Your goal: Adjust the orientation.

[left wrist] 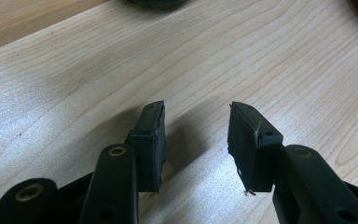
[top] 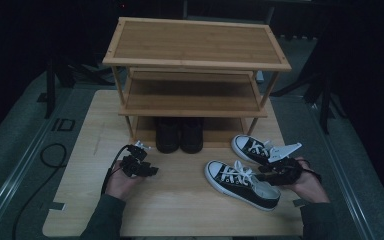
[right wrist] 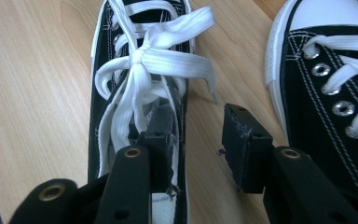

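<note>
Two black canvas sneakers with white laces lie on the wooden table at the right: one nearer (top: 240, 182) (right wrist: 140, 60), one farther back (top: 250, 148) (right wrist: 326, 70). My right gripper (top: 262, 172) (right wrist: 198, 121) hovers at the nearer sneaker's heel end with its jaws open. One pad (right wrist: 161, 135) sits over the shoe's opening, and the other pad is over the table between the two sneakers. Neither pad presses on the shoe. My left gripper (top: 152, 171) (left wrist: 196, 116) stands open over bare table (left wrist: 74, 70) at the left, with nothing between its fingers.
A three-tier bamboo shoe rack (top: 195, 47) stands at the back of the table. A pair of dark shoes (top: 179, 134) sits on its bottom shelf. The upper shelves hold nothing. A black cable (top: 45, 160) trails off the table's left edge.
</note>
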